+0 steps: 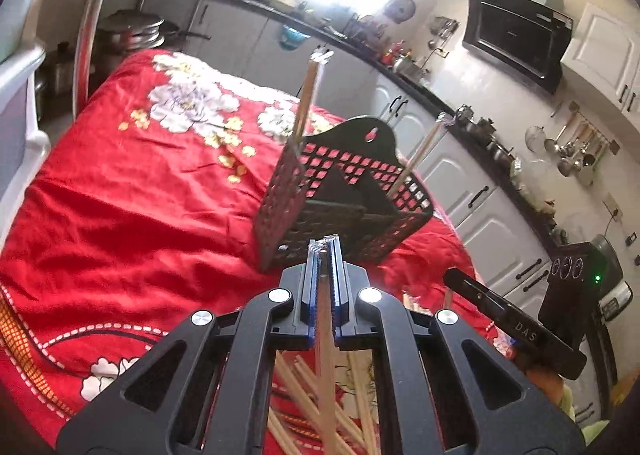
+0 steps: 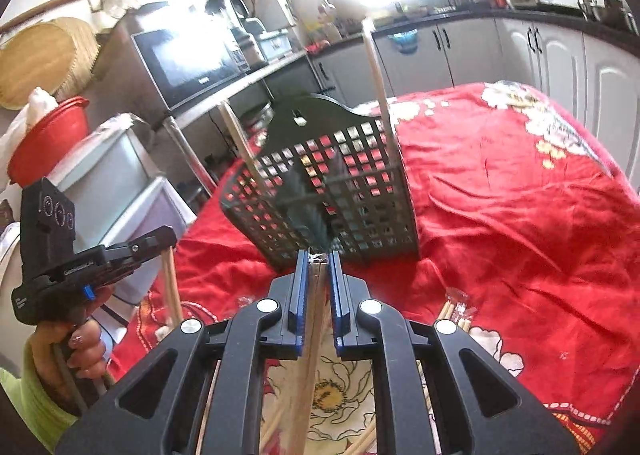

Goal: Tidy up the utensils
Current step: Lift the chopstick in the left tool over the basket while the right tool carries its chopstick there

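Note:
A black lattice utensil basket [image 1: 344,191] [image 2: 320,183] stands upright on the red flowered cloth [image 1: 140,195] [image 2: 500,215]. Two wrapped pale chopstick pairs lean in it, one at each end [image 1: 308,95] [image 1: 420,155] [image 2: 376,71] [image 2: 240,143]. My left gripper [image 1: 326,245] [image 2: 160,239] is shut on a wrapped chopstick pair [image 1: 326,375], raised just before the basket. Beside it my right gripper [image 2: 318,255] [image 1: 450,275] is shut on another pair [image 2: 308,375]. Both held pairs hang down below the jaws. Several loose chopsticks [image 1: 288,383] [image 2: 452,313] lie on the cloth beneath.
White cabinets under a dark counter [image 1: 460,175] [image 2: 540,55] run along the far side. A microwave [image 2: 188,67], a white drawer unit [image 2: 120,183] and a chrome pole [image 1: 86,47] stand by the table's left end. A hand [image 2: 72,343] grips the left tool.

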Demonstrator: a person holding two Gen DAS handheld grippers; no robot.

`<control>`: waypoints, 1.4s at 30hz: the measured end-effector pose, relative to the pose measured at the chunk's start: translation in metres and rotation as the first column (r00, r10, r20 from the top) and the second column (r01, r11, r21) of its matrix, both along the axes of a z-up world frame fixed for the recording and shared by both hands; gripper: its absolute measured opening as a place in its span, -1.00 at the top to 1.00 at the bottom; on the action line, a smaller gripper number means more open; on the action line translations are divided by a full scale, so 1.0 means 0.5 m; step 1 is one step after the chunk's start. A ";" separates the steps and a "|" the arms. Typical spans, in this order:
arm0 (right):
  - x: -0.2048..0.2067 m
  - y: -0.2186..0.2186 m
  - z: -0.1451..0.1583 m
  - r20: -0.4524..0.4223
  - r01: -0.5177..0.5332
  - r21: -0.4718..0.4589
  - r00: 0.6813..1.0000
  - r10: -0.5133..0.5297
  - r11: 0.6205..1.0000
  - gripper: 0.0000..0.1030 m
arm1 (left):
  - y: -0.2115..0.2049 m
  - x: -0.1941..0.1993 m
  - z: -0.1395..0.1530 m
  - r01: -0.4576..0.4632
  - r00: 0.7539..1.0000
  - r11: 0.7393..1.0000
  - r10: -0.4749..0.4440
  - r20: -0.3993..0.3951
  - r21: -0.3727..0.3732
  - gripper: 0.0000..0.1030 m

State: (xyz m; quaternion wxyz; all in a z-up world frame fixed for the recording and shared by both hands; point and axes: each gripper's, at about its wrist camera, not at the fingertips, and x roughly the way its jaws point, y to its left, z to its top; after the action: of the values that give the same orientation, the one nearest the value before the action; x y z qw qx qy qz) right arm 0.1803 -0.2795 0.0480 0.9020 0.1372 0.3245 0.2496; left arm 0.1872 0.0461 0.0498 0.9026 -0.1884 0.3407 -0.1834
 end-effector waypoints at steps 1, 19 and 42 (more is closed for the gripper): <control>-0.003 -0.002 0.007 0.011 -0.001 0.003 1.000 0.001 1.000 0.81 | -0.002 -0.003 0.008 0.003 1.000 1.000 -0.003 0.008 -0.002 0.95; -0.064 -0.032 0.103 0.199 0.055 0.021 0.978 -0.058 0.998 0.82 | -0.049 -0.010 0.118 0.064 0.987 0.998 -0.065 0.148 0.016 0.96; -0.042 -0.055 0.198 0.329 0.106 0.043 0.937 -0.114 0.993 0.82 | -0.085 0.030 0.247 0.084 0.949 0.996 -0.091 0.300 0.037 0.96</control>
State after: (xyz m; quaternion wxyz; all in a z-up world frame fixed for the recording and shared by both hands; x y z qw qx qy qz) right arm 0.1591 -0.3069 0.1471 0.9545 0.1222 0.1573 0.2221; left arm 0.2021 0.0035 0.1733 0.9373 -0.1321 0.2091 -0.2457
